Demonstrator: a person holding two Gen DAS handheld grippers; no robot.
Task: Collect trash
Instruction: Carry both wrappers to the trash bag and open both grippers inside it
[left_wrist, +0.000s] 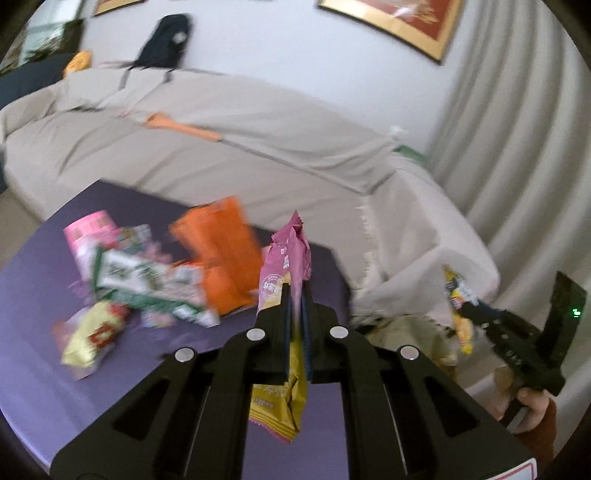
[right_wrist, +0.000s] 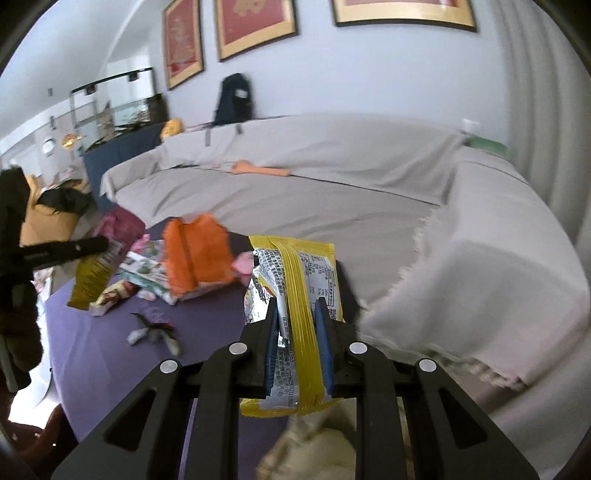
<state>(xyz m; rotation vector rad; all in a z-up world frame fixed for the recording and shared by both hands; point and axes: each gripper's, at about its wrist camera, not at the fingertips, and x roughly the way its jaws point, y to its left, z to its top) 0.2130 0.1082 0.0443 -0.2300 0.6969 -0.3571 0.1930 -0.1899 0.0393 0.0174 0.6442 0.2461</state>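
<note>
My left gripper (left_wrist: 295, 291) is shut on a pink and yellow snack wrapper (left_wrist: 286, 258) that stands upright above the purple table (left_wrist: 33, 302). In the right wrist view that gripper (right_wrist: 99, 245) shows at the left with the same wrapper (right_wrist: 88, 280) hanging from it. My right gripper (right_wrist: 295, 312) is shut on a yellow and silver wrapper (right_wrist: 295, 273), lifted off the table. It also appears at the right of the left wrist view as a black gripper (left_wrist: 460, 312) with the yellow wrapper (left_wrist: 456, 291). More wrappers lie in a pile: an orange bag (left_wrist: 221, 254), a green and white packet (left_wrist: 140, 280) and a yellow and red one (left_wrist: 92, 332).
A sofa draped in grey cloth (right_wrist: 332, 192) runs behind and to the right of the table. A pink cup (left_wrist: 88, 229) stands at the table's far left. A small dark scrap (right_wrist: 155, 332) lies on the purple top. Something pale and crumpled (right_wrist: 314, 443) sits low beside the table edge.
</note>
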